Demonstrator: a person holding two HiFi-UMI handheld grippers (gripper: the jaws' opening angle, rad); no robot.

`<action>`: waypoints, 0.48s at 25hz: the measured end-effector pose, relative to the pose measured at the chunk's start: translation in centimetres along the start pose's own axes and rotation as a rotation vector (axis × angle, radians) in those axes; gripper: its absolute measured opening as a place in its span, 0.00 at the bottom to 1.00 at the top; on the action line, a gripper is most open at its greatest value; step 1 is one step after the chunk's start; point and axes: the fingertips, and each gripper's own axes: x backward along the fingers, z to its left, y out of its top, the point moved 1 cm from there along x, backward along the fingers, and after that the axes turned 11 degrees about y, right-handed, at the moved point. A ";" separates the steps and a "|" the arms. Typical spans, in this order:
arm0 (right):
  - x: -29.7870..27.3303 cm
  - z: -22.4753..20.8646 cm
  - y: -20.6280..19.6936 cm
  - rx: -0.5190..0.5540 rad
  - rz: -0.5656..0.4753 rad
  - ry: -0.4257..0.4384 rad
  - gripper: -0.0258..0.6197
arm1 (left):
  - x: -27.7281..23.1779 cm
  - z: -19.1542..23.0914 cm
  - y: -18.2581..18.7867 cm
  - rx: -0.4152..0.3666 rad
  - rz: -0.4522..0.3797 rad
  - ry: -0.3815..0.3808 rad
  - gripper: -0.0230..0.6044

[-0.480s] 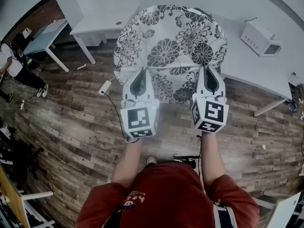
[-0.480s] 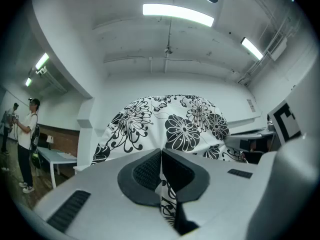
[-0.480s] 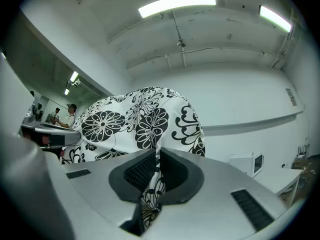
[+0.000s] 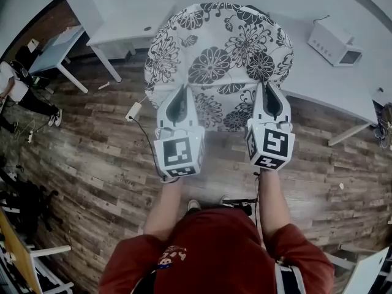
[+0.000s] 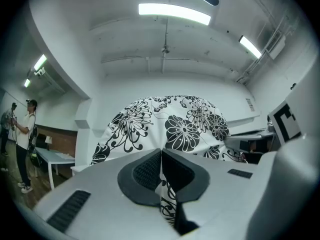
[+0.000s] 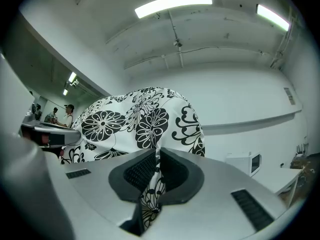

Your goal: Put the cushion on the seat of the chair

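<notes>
Head view shows the black-and-white flowered cushion in the upper middle of the frame, held up in front of the person, above the wooden floor and overlapping the near edge of a white surface. The left tongs grip its lower edge at the left, and the right tongs grip the same edge at the right. In each gripper view the jaws are closed tight on a fold of the flowered fabric, and the rest of the cushion rises beyond them. A white box sits on the surface at upper right. A cable with a white plug lies on the floor left of the left tongs.
</notes>
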 end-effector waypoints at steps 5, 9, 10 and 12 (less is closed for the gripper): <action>-0.2 0.0 -0.3 0.007 -0.017 -0.002 0.11 | -0.4 0.0 -0.4 -0.001 -0.010 0.002 0.08; -0.1 -0.2 -0.3 0.027 -0.019 0.000 0.11 | -0.3 -0.1 -0.5 -0.008 -0.009 0.003 0.08; -0.1 -0.2 -0.2 0.031 -0.018 0.003 0.11 | -0.3 -0.1 -0.5 -0.008 -0.007 0.004 0.08; -0.1 -0.1 -0.2 0.037 -0.015 0.008 0.11 | -0.3 -0.1 -0.3 -0.010 -0.004 0.006 0.08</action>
